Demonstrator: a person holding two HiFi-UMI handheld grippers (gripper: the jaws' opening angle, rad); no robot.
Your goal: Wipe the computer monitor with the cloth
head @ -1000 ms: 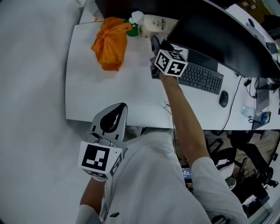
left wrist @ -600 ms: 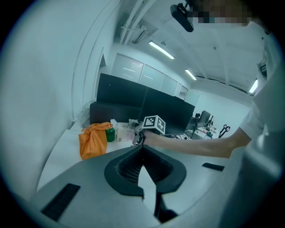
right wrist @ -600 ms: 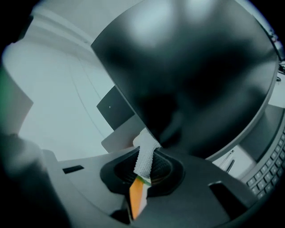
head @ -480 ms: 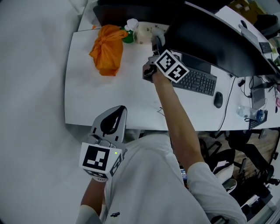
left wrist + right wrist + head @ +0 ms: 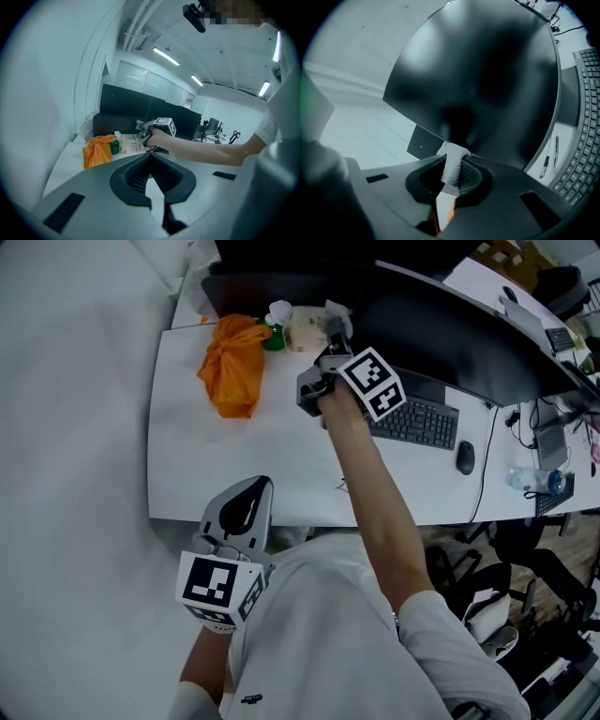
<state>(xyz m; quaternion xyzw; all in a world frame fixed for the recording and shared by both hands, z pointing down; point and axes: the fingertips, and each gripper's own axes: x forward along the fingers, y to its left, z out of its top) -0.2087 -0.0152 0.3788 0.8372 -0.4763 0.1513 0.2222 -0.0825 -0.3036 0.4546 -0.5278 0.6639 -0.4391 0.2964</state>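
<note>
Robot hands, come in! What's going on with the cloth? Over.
Right gripper shut on cloth, up close to monitor. Left gripper shut, empty, low by the desk edge. Nothing blocking the monitor.

Even, cool overhead light fills my head view; the white desk (image 5: 187,456) reads bright, with only soft shadows. In the left gripper view I see ceiling light strips (image 5: 166,57) glowing without flare, and a dark vignette rings the bowed fisheye edges. The right gripper view is dimmer: the monitor (image 5: 487,70) is a blurred dark mass with a pale sheen at upper left, while the cloth (image 5: 452,166) is crisp.
</note>
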